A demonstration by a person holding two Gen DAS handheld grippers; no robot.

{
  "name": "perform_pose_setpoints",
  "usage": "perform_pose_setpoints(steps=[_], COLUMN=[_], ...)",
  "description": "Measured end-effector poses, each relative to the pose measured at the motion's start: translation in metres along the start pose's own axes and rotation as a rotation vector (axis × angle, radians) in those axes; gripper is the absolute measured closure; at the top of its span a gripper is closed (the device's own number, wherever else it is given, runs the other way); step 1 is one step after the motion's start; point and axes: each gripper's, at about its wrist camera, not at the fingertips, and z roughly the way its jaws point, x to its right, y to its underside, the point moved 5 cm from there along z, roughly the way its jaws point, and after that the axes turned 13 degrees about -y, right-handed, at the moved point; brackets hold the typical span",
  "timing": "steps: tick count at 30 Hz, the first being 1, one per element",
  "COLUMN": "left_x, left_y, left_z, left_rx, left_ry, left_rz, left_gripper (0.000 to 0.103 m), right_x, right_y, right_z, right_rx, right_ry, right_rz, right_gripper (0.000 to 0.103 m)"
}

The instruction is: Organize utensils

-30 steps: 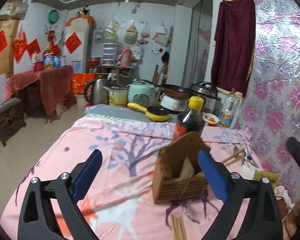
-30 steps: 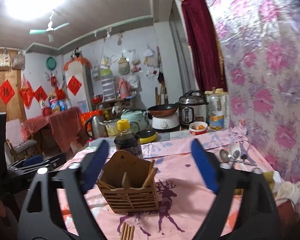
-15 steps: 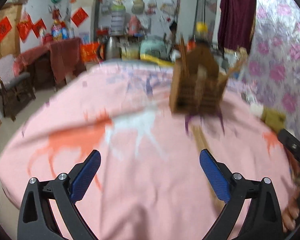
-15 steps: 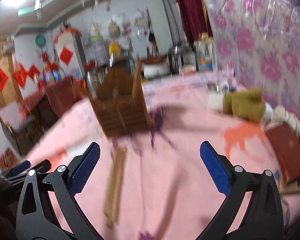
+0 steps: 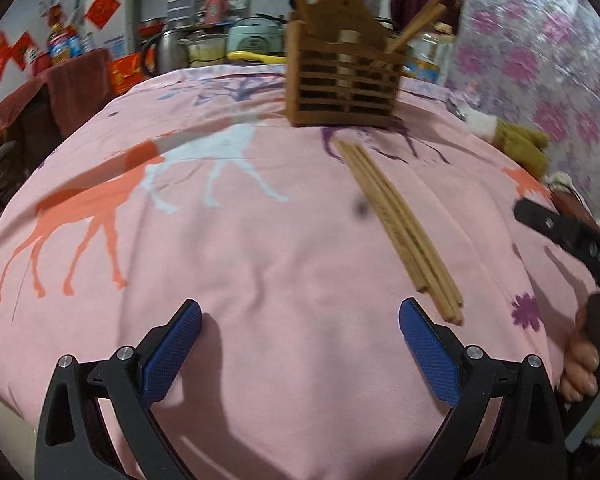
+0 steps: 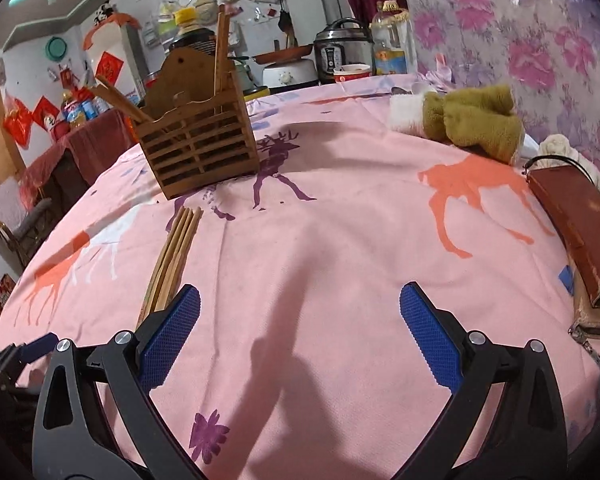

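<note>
Two grippers hang low over a table covered with a pink cloth point(image 5: 260, 260) printed with deer. The left gripper point(image 5: 300, 356) has its blue pads wide apart and nothing is between them; only bare cloth lies under it. The right gripper point(image 6: 300, 344) is spread wide too and grasps nothing; its jaws have just been opening to this full width.

A bundle of wooden chopsticks point(image 5: 396, 224) lies flat on the cloth. In the left wrist view it runs from about 12 o'clock down to 2 o'clock of the left gripper, its near end just beside the right pad. In the right wrist view the same chopsticks point(image 6: 176, 252) lie at 10 o'clock, their near end hidden behind the left pad.

The slatted wooden utensil holder point(image 6: 200, 140) stands upright beyond the far end of the bundle, with several sticks leaning inside. At 2 o'clock in the right view are an olive plush cloth point(image 6: 472, 120) and a red-brown case point(image 6: 580, 224).
</note>
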Motion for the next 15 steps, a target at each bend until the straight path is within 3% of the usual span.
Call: perform_pose_setpoints(steps=[15], left_x=[0.039], left_y=[-0.007], left_z=[0.013], left_rx=[-0.011], left_ry=[-0.005], left_rz=[0.137], left_gripper=[0.006], right_x=[0.001], right_y=[0.0], right_z=[0.0], right_rx=[-0.005], right_ry=[-0.003], right_rz=[0.026], right_gripper=[0.007])
